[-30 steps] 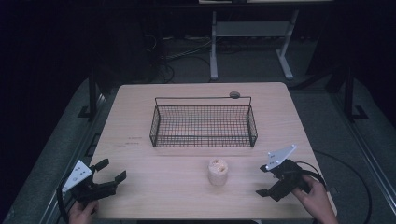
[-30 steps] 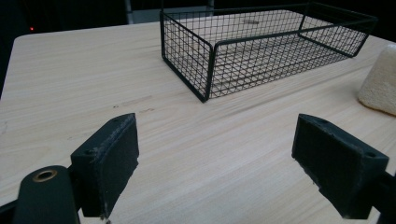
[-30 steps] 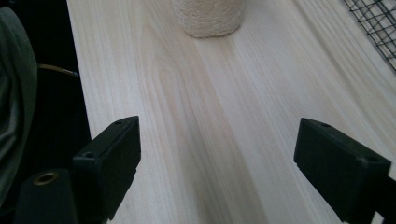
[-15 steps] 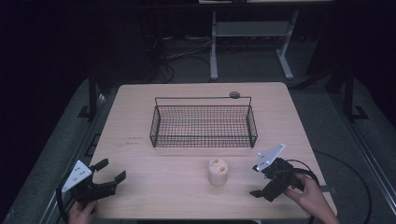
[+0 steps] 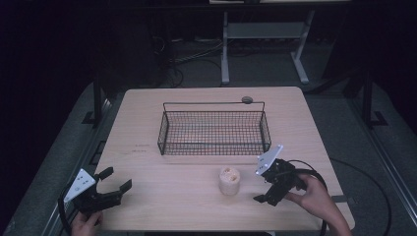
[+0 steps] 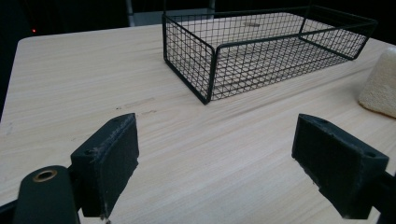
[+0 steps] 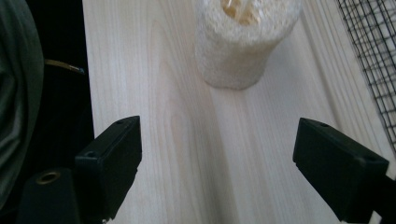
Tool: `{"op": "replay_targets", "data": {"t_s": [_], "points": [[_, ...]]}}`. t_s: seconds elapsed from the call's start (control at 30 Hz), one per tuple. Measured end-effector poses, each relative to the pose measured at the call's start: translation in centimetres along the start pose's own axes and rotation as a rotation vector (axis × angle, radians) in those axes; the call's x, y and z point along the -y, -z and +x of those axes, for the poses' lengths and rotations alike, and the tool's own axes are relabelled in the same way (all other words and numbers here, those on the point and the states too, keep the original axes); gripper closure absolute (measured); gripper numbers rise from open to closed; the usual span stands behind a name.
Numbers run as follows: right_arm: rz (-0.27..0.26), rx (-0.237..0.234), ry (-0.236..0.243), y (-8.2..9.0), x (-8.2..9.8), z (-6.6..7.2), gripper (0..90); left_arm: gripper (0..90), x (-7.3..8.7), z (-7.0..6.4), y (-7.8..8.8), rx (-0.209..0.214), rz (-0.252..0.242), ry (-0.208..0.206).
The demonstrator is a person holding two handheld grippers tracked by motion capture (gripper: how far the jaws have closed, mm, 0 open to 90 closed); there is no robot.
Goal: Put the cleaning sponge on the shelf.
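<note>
where the pale wood table (image 5: 147, 128) fills the middle of a dark room, the right gripper (image 5: 260, 184) hangs low over its near right part, jaws spread wide and holding nothing. just ahead of those jaws stands a cream, rough-sided roll (image 5: 229, 180), upright on the wood, apart from them; in the right gripper view the roll (image 7: 243, 42) sits straight beyond the gap between the jaws, with black mesh at the far right edge. the left gripper (image 5: 114, 179) rests by the near left corner, its jaws also wide apart and empty. ahead of it and off to its right sits a black wire basket (image 6: 261, 51), and the roll's edge (image 6: 380, 86) shows farther right. beyond the table lie grey floor, loose cables (image 5: 196, 55) and a pale metal stand (image 5: 260, 34). a small dark disc (image 5: 247, 100) lies just behind the basket's far rim.
</note>
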State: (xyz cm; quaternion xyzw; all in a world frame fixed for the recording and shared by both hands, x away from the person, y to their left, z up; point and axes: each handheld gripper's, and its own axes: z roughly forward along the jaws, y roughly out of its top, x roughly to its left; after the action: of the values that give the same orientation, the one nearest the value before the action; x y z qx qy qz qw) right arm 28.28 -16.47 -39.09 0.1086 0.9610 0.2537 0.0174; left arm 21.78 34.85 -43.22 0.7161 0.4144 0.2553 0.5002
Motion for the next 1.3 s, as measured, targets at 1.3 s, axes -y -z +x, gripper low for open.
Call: {"op": "replay_targets", "data": {"t_s": [1.3], "points": [[0.099, -0.073, 0.098, -2.1, -6.7, -2.3, 15.5, 13.9, -0.1, 0.1, 0.1, 0.002, -0.007, 0.007]]}}
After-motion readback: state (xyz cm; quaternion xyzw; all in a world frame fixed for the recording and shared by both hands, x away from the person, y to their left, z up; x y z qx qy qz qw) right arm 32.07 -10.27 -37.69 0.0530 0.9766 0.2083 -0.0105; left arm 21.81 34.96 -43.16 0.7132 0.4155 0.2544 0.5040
